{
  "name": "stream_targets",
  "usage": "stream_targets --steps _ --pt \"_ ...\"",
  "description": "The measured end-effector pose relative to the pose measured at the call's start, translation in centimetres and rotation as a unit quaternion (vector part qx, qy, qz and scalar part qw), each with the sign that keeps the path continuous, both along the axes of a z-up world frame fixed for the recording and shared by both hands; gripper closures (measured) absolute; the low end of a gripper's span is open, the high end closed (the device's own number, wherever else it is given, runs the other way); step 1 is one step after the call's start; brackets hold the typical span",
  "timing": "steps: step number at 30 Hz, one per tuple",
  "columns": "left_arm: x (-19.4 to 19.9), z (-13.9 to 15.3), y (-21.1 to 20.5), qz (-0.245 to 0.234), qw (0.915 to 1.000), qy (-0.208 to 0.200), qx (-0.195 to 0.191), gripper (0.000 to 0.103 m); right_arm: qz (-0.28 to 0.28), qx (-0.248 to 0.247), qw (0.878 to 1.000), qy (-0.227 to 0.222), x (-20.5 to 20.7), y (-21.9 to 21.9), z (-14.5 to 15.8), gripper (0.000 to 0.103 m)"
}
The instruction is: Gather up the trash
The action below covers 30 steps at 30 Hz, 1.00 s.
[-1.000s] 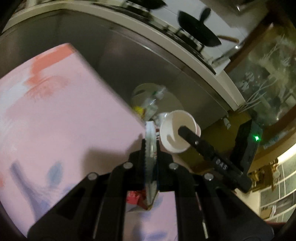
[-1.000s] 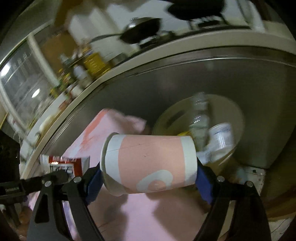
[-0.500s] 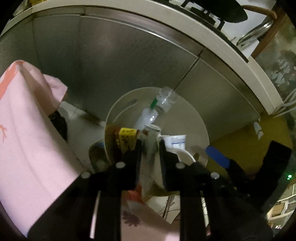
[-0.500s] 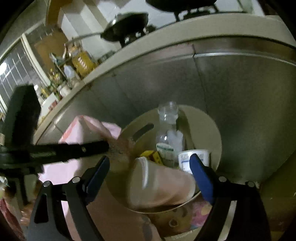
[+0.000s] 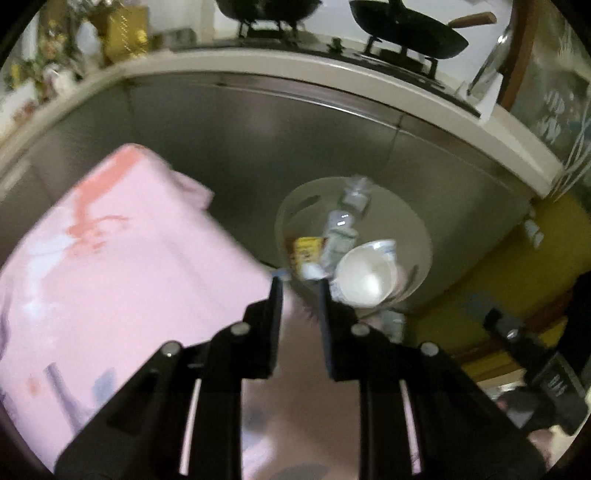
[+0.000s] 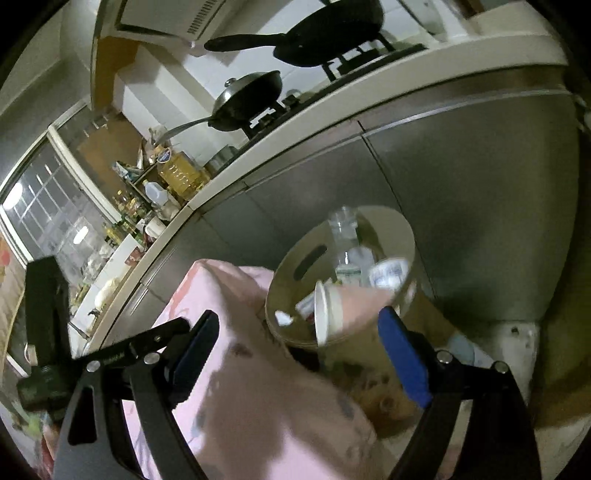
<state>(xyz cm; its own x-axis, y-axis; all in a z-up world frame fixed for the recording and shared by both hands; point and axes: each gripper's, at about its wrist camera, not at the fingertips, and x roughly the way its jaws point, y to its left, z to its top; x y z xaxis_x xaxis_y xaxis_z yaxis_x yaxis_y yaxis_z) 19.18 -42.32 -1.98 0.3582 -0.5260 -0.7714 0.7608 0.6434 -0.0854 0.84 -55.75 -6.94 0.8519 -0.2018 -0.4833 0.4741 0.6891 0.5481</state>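
Note:
A round beige trash bin (image 5: 413, 221) stands on the floor by the steel cabinet; it also shows in the right wrist view (image 6: 288, 280). In it lie a clear plastic bottle (image 5: 351, 206), a yellow packet (image 5: 306, 247), a white tub (image 6: 388, 271) and a pink-and-white paper cup (image 5: 364, 277), which lies loose at the bin's rim in the right wrist view (image 6: 343, 314). My left gripper (image 5: 300, 286) is open a little and empty above the table edge next to the bin. My right gripper (image 6: 295, 336) is wide open and empty, just short of the cup.
A table with a pink cloth (image 5: 122, 266) lies left of the bin. The steel cabinet front (image 5: 295, 147) rises behind it, with pans (image 5: 406, 22) on a stove above. Yellow floor (image 5: 498, 280) lies to the right. The left gripper's body (image 6: 48, 332) stands at left in the right wrist view.
My right gripper opened and let the paper cup drop into the bin. My left gripper let go of its trash over the bin, opened a little and drew back above the table edge.

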Motion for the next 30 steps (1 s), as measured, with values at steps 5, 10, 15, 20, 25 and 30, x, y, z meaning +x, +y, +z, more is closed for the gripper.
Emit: stream_targets --steps 5,10,15,20,25,30 --pt "-2.4 0.8 5.4 0.051 0.9984 -0.026 0.000 0.082 -0.009 0.003 1.000 0.004 -2.1 3.4 0.6 0.018" --pt "-5.0 1.9 10.1 0.095 0.9927 -0.074 0.004 0.067 -0.003 0.014 1.000 0.000 -3.6 6.3 1.3 0.018" --pt "-7.8 2.8 13.6 0.112 0.9879 -0.107 0.003 0.052 0.005 0.019 1.000 -0.008 -4.9 8.6 2.2 0.018" --pt "-10.4 4.1 16.8 0.122 0.9823 -0.142 -0.006 0.038 0.017 0.003 1.000 -0.010 -6.2 11.3 3.4 0.018" --pt "-12.4 5.2 19.1 0.131 0.9761 -0.173 -0.015 0.013 0.021 -0.005 1.000 -0.009 -7.3 13.1 4.2 0.018" --pt "-13.5 5.7 20.9 0.135 0.9736 -0.182 -0.022 0.006 0.023 -0.014 1.000 -0.008 -7.9 14.8 4.8 0.018"
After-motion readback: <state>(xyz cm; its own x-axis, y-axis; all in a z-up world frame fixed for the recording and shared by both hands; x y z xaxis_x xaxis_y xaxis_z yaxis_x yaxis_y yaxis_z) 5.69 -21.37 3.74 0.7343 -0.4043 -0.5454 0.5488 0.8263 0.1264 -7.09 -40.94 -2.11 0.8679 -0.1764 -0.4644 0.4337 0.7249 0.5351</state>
